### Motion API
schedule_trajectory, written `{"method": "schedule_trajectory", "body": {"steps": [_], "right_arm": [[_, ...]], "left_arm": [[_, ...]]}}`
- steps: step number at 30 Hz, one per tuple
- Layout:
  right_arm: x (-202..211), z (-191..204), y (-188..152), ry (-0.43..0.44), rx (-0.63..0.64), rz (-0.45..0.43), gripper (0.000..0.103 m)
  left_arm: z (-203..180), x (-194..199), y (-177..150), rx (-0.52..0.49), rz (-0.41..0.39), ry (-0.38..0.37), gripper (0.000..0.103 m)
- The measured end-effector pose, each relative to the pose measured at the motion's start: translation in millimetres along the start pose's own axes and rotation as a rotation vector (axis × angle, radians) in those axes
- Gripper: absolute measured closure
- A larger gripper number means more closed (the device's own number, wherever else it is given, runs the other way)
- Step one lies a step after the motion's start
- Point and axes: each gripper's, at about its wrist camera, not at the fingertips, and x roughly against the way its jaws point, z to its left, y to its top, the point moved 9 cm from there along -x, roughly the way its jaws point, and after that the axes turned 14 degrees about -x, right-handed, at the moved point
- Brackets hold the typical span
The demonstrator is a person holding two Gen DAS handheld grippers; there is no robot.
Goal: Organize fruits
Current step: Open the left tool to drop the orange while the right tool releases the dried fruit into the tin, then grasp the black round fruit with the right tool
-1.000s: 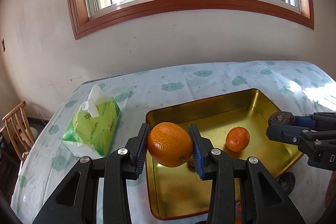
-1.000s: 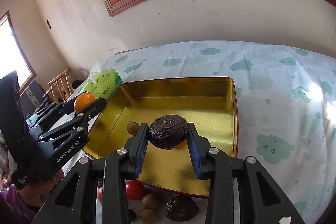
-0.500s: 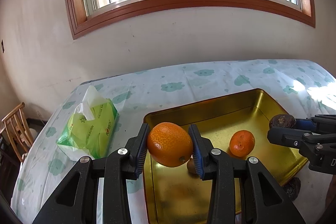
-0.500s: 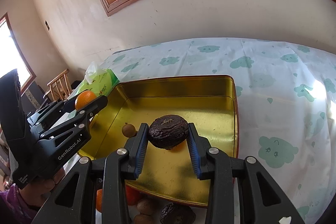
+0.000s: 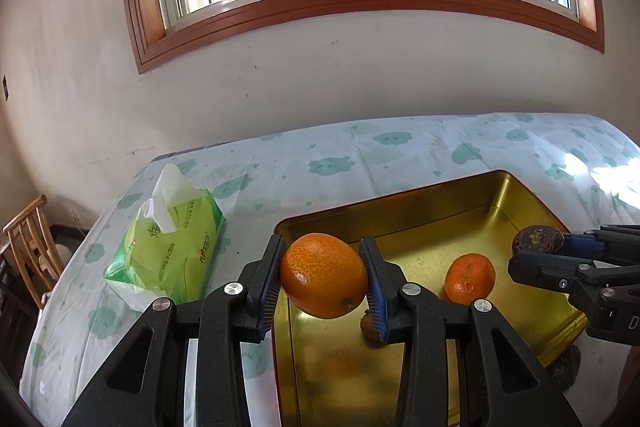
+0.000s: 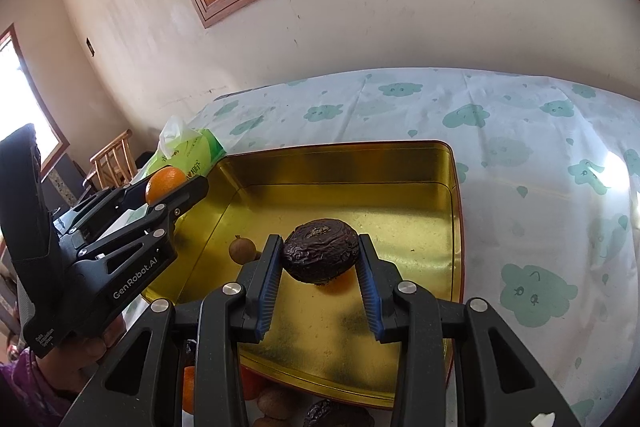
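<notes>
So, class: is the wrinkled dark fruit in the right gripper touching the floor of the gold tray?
Apart. The right wrist view shows the wrinkled dark fruit clamped between the right gripper pads, hanging above the gold tray floor, tray surface visible beneath.

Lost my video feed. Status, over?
Left gripper shut on orange. Right gripper shut on wrinkled dark fruit. Both over gold tray. Nothing blocking.

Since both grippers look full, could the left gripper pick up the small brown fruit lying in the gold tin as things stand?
Probably not yet: the left gripper is shut on a large orange, so its jaws are occupied. The small brown fruit lies uncovered in the gold tin, just below it.
</notes>
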Motion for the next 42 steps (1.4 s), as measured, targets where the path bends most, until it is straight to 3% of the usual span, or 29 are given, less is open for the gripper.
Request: {"method": "schedule_trajectory", "body": {"steps": [21,23,25,30,35,42], "right_arm": [[-8.0,3.7,3.5,-0.002,0.012,-0.012,0.067],[-5.4,3.6,6.1,0.007,0.005,-0.021,0.066],[-1.5,3.9,8.5,0.015,0.002,-0.032,0.064],[17.8,3.3,8.3,0.044,-0.007,-0.054,0.063],[54.4,-6.1,-10.5,0.052,0.013,-0.054,0.063],[92.3,-26.4,-75.9,0.029,0.079,0.037,0.063]], "left_arm": [[4.2,-12.0,0.6,0.016,0.013,0.007,0.064],[4.6,-11.2,1.7,0.014,0.009,0.015,0.059],[5.5,-8.4,3.8,0.007,0.0,0.029,0.044],[8.3,4.5,11.3,0.007,-0.034,0.04,0.036],[12.4,29.3,11.7,0.022,-0.064,0.023,0.036],[12.4,74.4,-12.0,0.046,-0.073,-0.023,0.036]]}}
